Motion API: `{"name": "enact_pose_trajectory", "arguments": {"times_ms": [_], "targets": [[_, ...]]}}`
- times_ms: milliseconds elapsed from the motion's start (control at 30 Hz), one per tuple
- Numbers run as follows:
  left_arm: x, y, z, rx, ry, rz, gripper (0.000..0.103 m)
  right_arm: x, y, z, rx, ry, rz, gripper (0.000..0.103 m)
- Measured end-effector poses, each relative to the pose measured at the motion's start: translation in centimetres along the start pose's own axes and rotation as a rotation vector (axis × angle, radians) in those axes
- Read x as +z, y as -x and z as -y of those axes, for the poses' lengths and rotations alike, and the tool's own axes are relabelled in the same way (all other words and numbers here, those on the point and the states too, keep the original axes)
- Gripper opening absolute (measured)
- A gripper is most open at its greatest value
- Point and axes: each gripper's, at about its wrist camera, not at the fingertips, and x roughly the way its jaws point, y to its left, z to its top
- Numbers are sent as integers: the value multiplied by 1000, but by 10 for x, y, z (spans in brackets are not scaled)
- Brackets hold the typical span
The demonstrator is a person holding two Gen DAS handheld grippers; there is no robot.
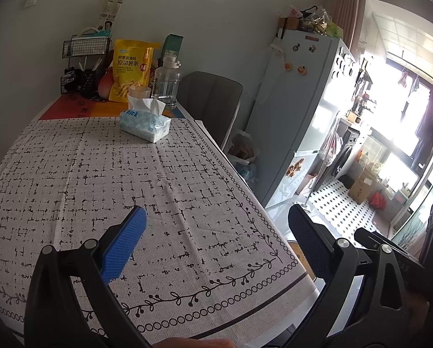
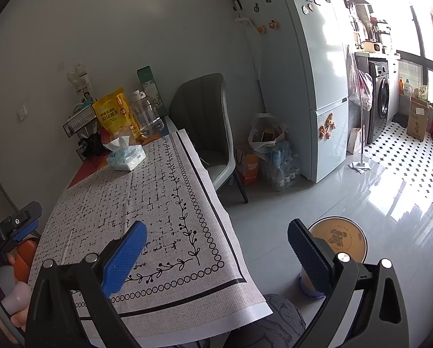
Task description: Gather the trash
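My left gripper (image 1: 216, 217) is open and empty above the near right part of the table, which has a patterned white cloth (image 1: 115, 174). My right gripper (image 2: 216, 229) is open and empty, over the table's right edge and the floor. A round brown-topped bin (image 2: 339, 239) stands on the floor below the right gripper's right finger. The left gripper's body shows at the left edge of the right wrist view (image 2: 10, 229). No loose trash shows on the cloth.
A blue tissue pack (image 1: 145, 123) lies at the far end of the cloth, also in the right wrist view (image 2: 126, 158). Behind it stand a yellow snack bag (image 1: 131, 69), a clear water jug (image 1: 167, 84) and a wire rack (image 1: 86, 58). A grey chair (image 2: 205, 127), bags and a fridge (image 2: 303, 87) stand to the right.
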Motion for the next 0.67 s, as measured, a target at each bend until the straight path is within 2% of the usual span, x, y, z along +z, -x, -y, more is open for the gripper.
{"name": "enact_pose_trajectory", "arguments": {"times_ms": [667], "targets": [[-6, -9, -2, -10, 9, -28, 97, -2, -9, 2, -6, -2, -21, 95]]}}
